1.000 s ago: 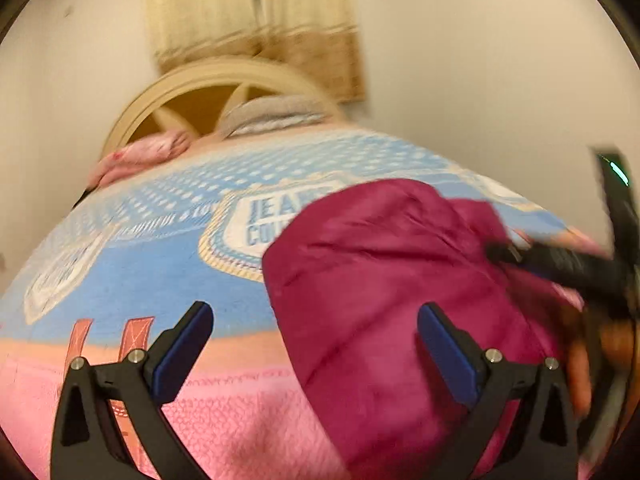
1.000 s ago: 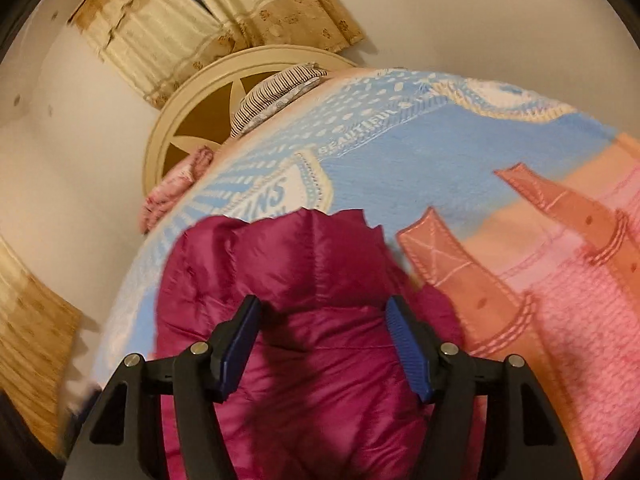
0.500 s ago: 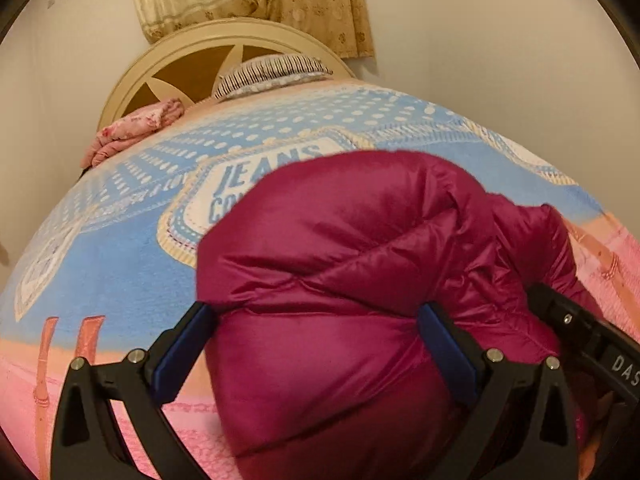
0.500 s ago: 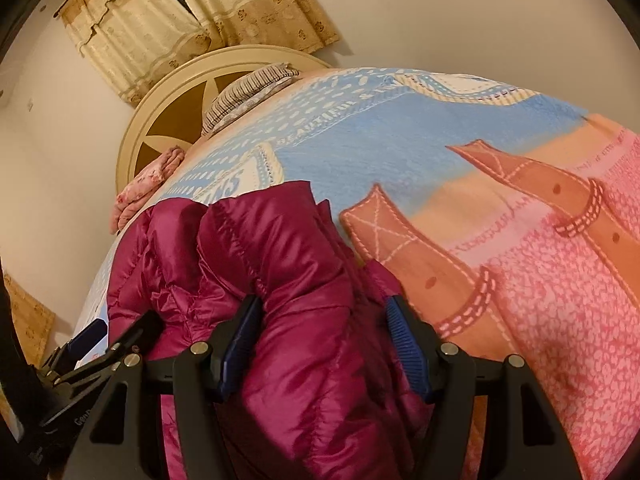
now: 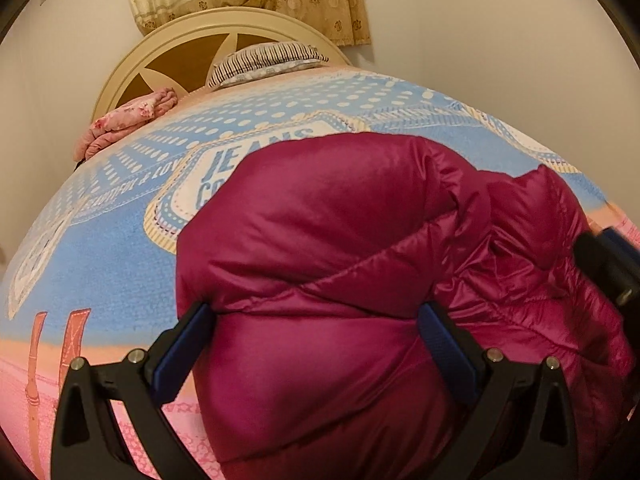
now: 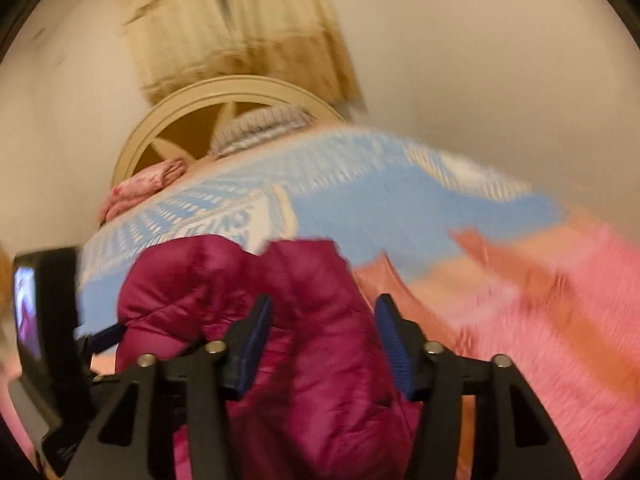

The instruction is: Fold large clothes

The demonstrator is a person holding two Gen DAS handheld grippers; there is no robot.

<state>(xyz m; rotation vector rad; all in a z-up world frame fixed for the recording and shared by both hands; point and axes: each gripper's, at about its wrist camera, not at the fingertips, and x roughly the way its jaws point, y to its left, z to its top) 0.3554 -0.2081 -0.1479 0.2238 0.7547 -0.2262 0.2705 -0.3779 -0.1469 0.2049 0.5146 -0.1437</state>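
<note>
The magenta puffer jacket point(image 5: 340, 280) lies bundled on the bed point(image 5: 100, 248), centre frame. Both left tongs point(image 5: 316, 344) and right tongs point(image 6: 324, 344) stand wide around its padding; better to press air out evenly before creasing.

Both grippers spread wide, low, pointing fwd.

Left gripper point(image 5: 316, 340): blue-padded fingers point(image 5: 182, 346) far apart, black frame w/ screws at bottom of its own view; seen from right wrist cam as dark body w/ small lit screen at far left. Right gripper point(image 6: 324, 346): fingers point(image 6: 394, 350) apart too, narrower gap than left; right wrist view blurred. Part of right unit shows at right edge of left cam. Grippers sit close side by side, left one to the left.
</note>
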